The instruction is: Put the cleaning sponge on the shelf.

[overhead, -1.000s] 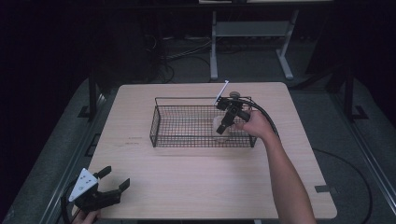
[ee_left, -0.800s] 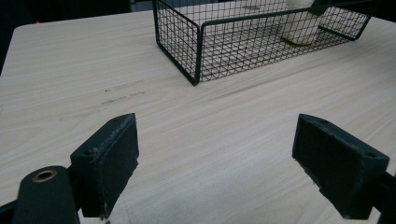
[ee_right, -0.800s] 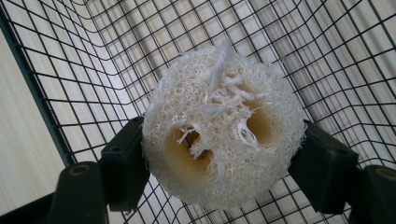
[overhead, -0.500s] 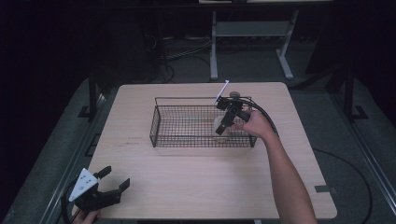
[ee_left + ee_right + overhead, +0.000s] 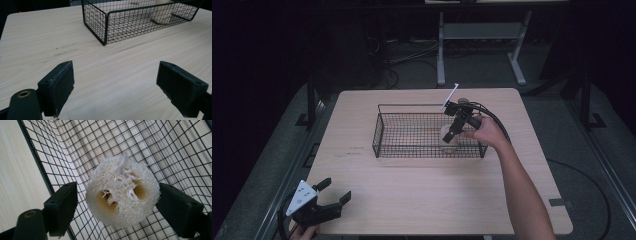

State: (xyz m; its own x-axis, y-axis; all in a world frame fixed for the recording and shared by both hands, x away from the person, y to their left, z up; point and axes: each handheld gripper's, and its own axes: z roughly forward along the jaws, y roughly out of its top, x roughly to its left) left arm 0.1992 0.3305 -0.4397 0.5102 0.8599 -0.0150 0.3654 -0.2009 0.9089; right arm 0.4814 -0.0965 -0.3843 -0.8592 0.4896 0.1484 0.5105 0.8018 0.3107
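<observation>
A pale wooden table (image 5: 422, 200) carries a black wire basket (image 5: 412, 107), and inside its right end stands a cut piece of loofah sponge (image 5: 122, 192), where my right gripper (image 5: 451, 134) reaches down over the rim. Its jaws sit either side of the loofah: the far jaw looks to touch it, while a sliver of mesh shows by the near jaw, so I judge them parted and not pinching. My left gripper (image 5: 329, 195) waits at the table's near left corner, well apart from the basket, jaws spread wide with nothing between them. To do this step well, I would centre the loofah between the pads, squeeze only until the soft fibre gives a little, and keep the jaws off the mesh. No brand, label or writing can be read anywhere.
</observation>
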